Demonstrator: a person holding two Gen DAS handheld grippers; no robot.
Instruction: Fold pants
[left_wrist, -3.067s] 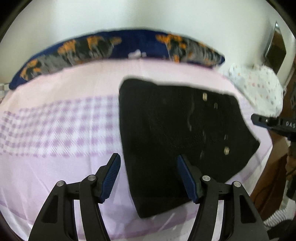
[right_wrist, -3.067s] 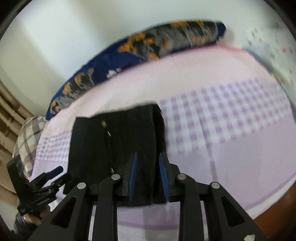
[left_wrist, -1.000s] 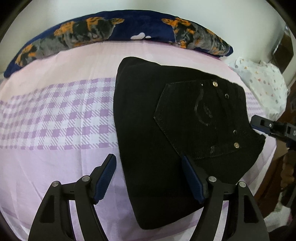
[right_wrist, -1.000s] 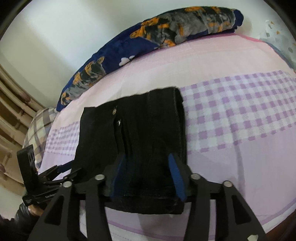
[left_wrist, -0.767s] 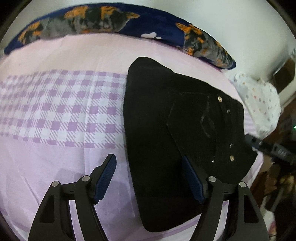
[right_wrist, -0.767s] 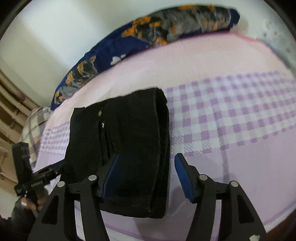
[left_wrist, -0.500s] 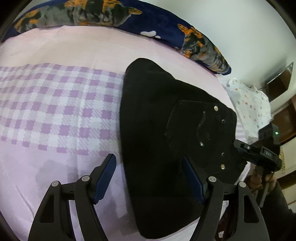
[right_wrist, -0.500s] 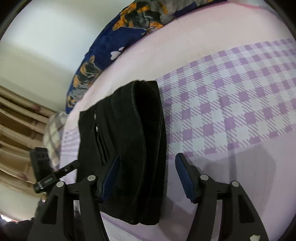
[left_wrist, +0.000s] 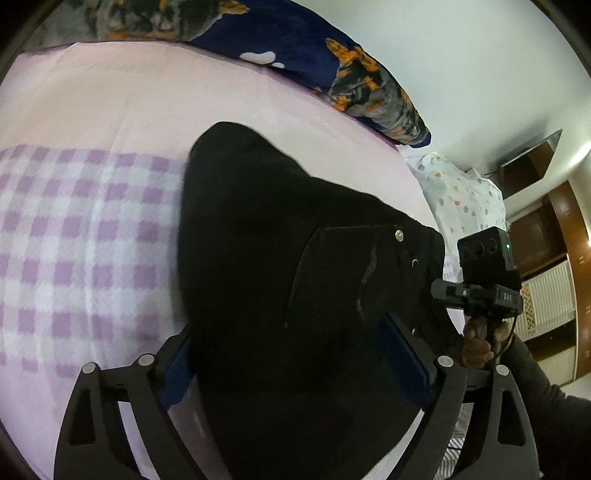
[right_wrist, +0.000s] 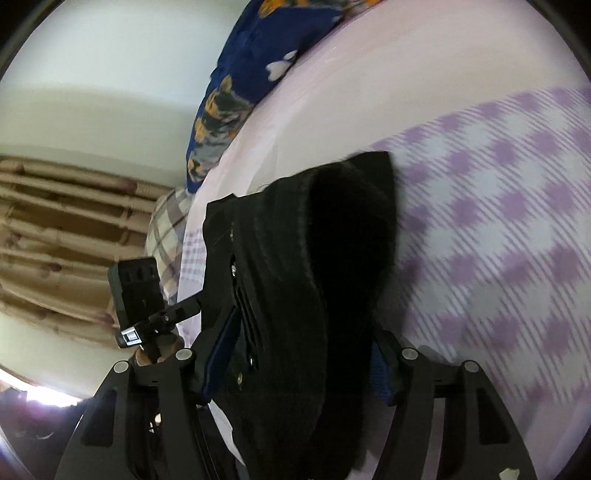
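The folded black pants (left_wrist: 258, 258) lie on the pink bed sheet (left_wrist: 92, 110), with a riveted back pocket (left_wrist: 354, 266) on top. My left gripper (left_wrist: 290, 369) straddles the near end of the bundle. Its jaws are opening, the left pad (left_wrist: 177, 373) stands at the bundle's left edge, and the right pad (left_wrist: 402, 362) rests over the pocket side. My right gripper (right_wrist: 301, 362) straddles the same pants (right_wrist: 317, 240) from the other end, open, with one pad (right_wrist: 221, 350) on the pocket side and the other pad (right_wrist: 380, 369) half hidden by the thick fold.
A dark blue pillow (left_wrist: 332, 59) with orange print lies along the bed's far edge by the wall. A white dotted pillow (left_wrist: 461, 199) and a brown wardrobe (left_wrist: 554, 240) stand past one bed edge. A plaid cloth (right_wrist: 166, 225) and beige curtains (right_wrist: 55, 221) stand past the other. A hand (left_wrist: 480, 343) holds the other tool.
Both grippers have come in low over the pants, which now fill the gap between each pair of pads. The left jaws have spread wider. Both views have swung sideways.
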